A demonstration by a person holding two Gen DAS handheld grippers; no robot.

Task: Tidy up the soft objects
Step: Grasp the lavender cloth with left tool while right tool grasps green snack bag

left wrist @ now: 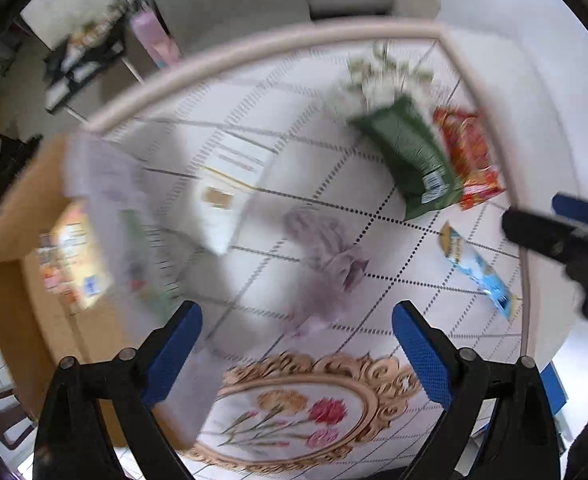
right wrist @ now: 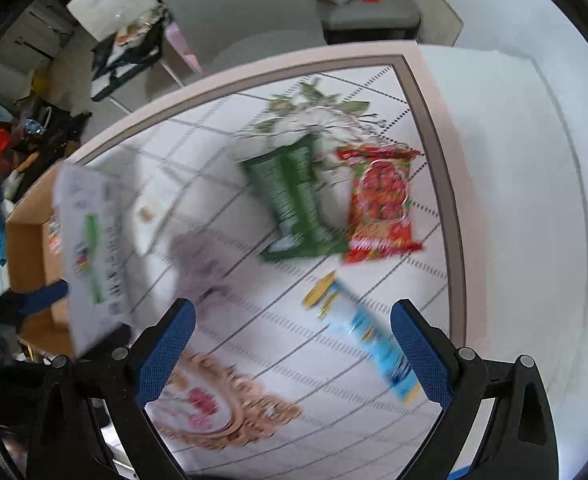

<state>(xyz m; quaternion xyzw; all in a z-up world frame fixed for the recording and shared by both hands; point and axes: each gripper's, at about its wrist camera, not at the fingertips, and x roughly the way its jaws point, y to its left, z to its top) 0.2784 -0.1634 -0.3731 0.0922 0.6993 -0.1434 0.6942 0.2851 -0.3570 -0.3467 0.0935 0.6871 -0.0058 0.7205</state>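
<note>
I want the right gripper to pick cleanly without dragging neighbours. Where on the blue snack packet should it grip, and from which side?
Grip the blue snack packet across its narrow width near the middle, coming straight down from above. It lies flat on the tablecloth, long and slim, clear of the red packet, and already sits roughly between the right gripper's open jaws.

green pouch [right wrist: 294, 204] crowds corner, centre open

Bright, even daylight. Heavy motion blur is seen throughout, worst at 9 o'clock; fisheye bending and dark vignetting are noted at the rims.
</note>
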